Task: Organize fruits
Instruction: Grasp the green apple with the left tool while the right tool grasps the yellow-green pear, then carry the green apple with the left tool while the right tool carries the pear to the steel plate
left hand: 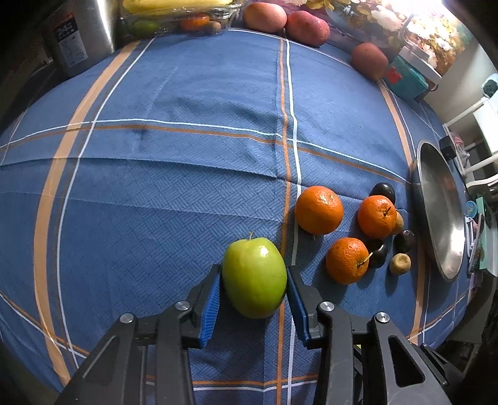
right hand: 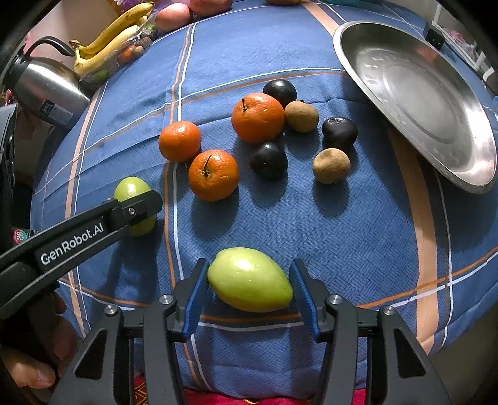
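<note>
- The left gripper (left hand: 254, 277) has its blue pads either side of a green apple (left hand: 254, 277), pressed against its flanks, so it reads as a pinch; the apple seems to sit on or just above the blue checked cloth (left hand: 186, 155)
- The right gripper (right hand: 249, 280) is spread around a second, longer green fruit (right hand: 250, 279) lying crosswise on the cloth, with a slim gap showing at each pad, so no grip yet
- Just beyond lie three oranges (right hand: 213, 174), three dark plums (right hand: 269, 160) and two brown fruits (right hand: 331, 165), bunched near one another
- The steel plate (right hand: 435, 102) sits further right, bare, near the table edge
- At the far end a glass dish with bananas (right hand: 109, 40), a few reddish fruits (left hand: 264, 17) and a steel kettle (right hand: 46, 87)
- Risks, as a judgement: the smooth round apple could squirt out of flat pads if the squeeze is off-centre; a dropped fruit could roll into the cluster and scatter it; the long fruit may pivot when the right fingers close
- Hard to read: the apple's underside is hidden, so contact with the cloth is unsure; the dish contents are cut off at the top; the plate's far rim is cropped
</note>
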Demonstrator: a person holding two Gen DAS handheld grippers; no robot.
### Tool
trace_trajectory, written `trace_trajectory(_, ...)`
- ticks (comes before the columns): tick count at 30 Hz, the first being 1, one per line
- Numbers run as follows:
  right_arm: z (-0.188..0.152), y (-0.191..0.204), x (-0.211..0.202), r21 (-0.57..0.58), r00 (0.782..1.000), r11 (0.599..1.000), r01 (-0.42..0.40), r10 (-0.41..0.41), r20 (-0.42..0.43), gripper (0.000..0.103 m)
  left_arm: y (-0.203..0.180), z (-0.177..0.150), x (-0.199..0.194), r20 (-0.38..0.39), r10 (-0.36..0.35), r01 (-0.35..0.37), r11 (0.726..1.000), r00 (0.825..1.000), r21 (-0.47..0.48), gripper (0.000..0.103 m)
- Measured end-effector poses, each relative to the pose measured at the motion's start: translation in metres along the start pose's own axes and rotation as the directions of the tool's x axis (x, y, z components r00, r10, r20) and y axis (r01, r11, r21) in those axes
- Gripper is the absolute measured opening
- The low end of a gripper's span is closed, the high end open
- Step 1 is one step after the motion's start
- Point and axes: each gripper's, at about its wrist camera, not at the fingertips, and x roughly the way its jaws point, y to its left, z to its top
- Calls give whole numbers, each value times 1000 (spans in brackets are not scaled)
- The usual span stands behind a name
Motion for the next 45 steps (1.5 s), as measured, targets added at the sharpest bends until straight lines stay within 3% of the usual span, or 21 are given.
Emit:
trace_trajectory(10,3,-4,-5,3,999,999,-34,34,5,54,4,-6,-7,1,14,-14,1000,1000,-24,43)
trace_trajectory(31,13,-15,-50,14,985,996,-84,81,149,54,-25,-13,-41,33,84,-83,996,996,-33,43)
trace_trajectory(45,47,-30,-90,15,962,999,33,-36,270,54,-64,20,-75,98,98,-96,995,990,-20,43)
